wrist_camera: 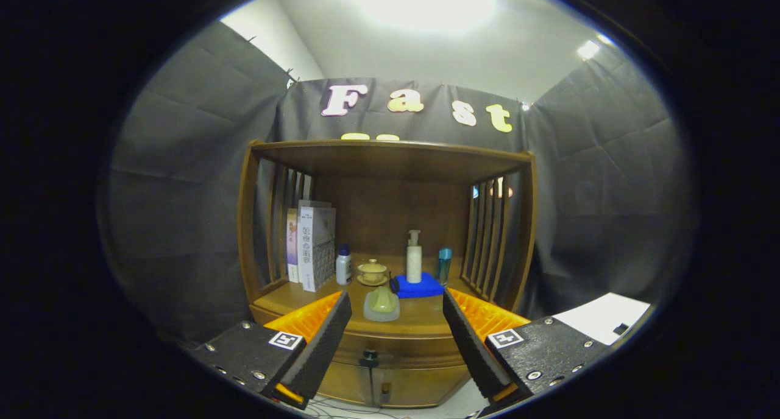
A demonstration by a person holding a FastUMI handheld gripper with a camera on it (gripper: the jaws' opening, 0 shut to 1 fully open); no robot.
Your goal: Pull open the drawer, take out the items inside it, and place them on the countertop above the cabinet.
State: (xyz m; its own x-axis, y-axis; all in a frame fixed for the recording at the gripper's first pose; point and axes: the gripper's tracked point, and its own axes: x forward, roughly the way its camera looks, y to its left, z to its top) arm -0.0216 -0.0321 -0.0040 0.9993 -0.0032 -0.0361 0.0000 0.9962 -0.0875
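One drawer [390, 348] sits shut under the countertop [420, 318] of the wooden cabinet [390, 163], its dark knob [368, 359] low between our gripper [396, 334] fingers, which we hold spread wide with nothing between them. On the countertop we see a pale lidded jar [382, 304] nearest, then a blue cloth [419, 286] under a pump bottle [414, 257], a teacup [372, 271], and books [312, 245] far left.

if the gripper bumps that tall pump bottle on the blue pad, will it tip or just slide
The pump bottle looks tall and narrow, so it probably tips rather than slides. It stands on a blue pad that may be soft, making it wobblier. The gripper is open and well short of it, above the shut drawer.
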